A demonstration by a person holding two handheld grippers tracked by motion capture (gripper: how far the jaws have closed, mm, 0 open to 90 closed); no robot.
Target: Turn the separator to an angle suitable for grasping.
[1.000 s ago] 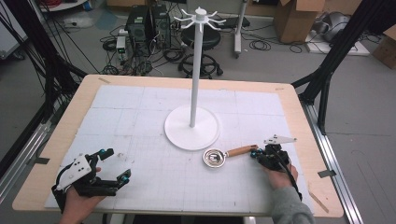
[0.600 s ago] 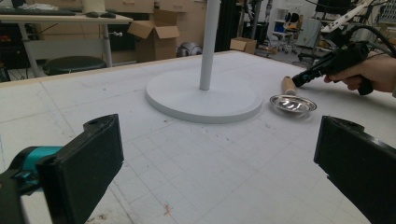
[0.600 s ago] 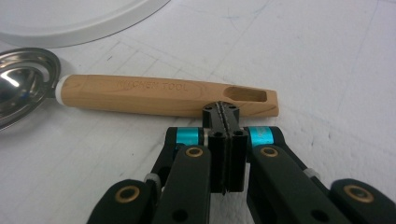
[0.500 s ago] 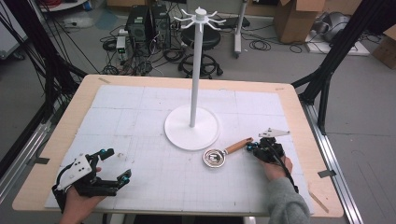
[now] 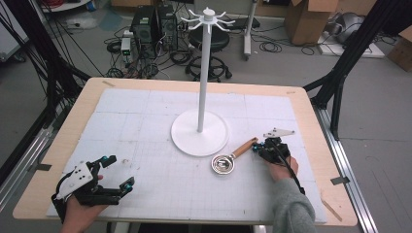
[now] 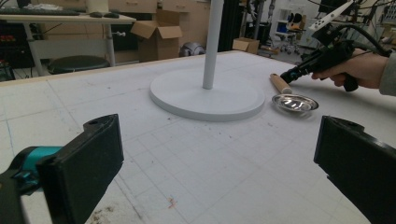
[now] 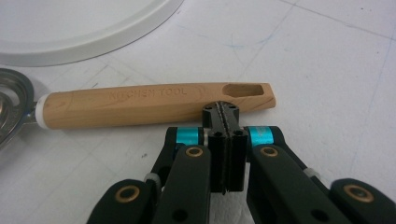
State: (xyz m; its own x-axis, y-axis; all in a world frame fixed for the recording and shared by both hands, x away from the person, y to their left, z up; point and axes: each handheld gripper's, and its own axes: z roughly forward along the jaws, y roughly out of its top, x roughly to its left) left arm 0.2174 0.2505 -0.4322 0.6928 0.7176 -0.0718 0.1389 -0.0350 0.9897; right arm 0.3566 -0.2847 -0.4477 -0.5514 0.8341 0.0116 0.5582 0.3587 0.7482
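A small metal strainer [image 5: 224, 163] with a wooden handle [image 5: 244, 147] lies on the white mat, right of the stand's round base [image 5: 199, 132]. My right gripper [image 5: 254, 148] is shut with nothing between its jaws. In the right gripper view its tips [image 7: 225, 112] rest against the handle [image 7: 140, 105], near the slotted end. The strainer bowl [image 7: 11, 107] shows at the left edge there. My left gripper [image 5: 120, 171] lies open and empty near the front left corner. Its wide-apart jaws [image 6: 224, 163] face the stand [image 6: 208, 95], the strainer [image 6: 294, 101] and the right gripper [image 6: 287, 74].
A tall white pole [image 5: 204, 73] rises from the base to a ring of hooks [image 5: 208, 18]. The mat covers a wooden table [image 5: 316, 131]. Behind the table are a stool, cables and cardboard boxes [image 5: 306, 19].
My right gripper has slid left and away from the person, against the handle. The handle's free end has swung a little farther back. The left gripper has stayed put.
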